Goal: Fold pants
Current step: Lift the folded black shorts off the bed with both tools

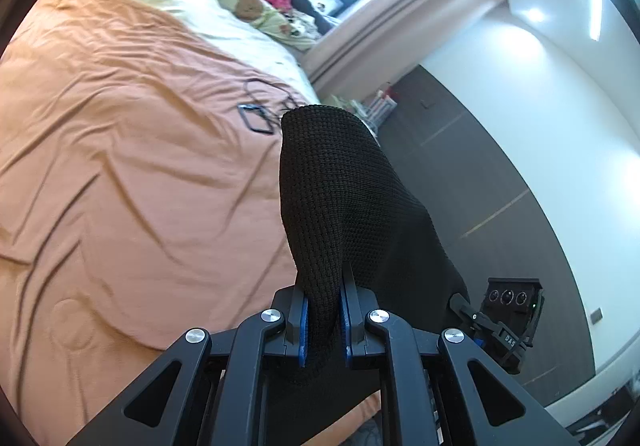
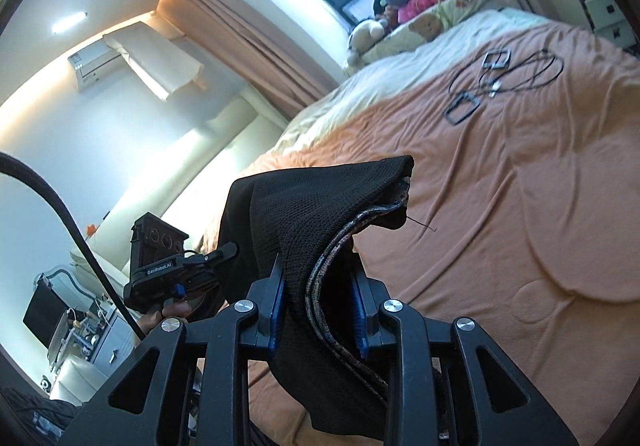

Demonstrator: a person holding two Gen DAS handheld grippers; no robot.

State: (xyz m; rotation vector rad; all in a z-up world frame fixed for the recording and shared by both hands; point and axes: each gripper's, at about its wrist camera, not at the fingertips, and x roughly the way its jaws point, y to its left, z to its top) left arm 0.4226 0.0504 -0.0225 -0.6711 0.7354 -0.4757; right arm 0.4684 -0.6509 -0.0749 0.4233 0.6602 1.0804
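Pants (image 1: 340, 206): black knit, lifted above the bed (image 1: 120, 166), stretched between both grippers. Left gripper (image 1: 323, 320): clamped on a bunched fold of the pants. Right gripper (image 2: 320, 310): clamped on the waistband edge. Bed: orange cover, with cables (image 2: 520, 74) and stuffed toys (image 2: 368, 32) at the far end.

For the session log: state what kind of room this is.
Almost certainly a bedroom: a wide bed under an orange quilt, stuffed animals heaped by the window, and a wall air conditioner beside long curtains.
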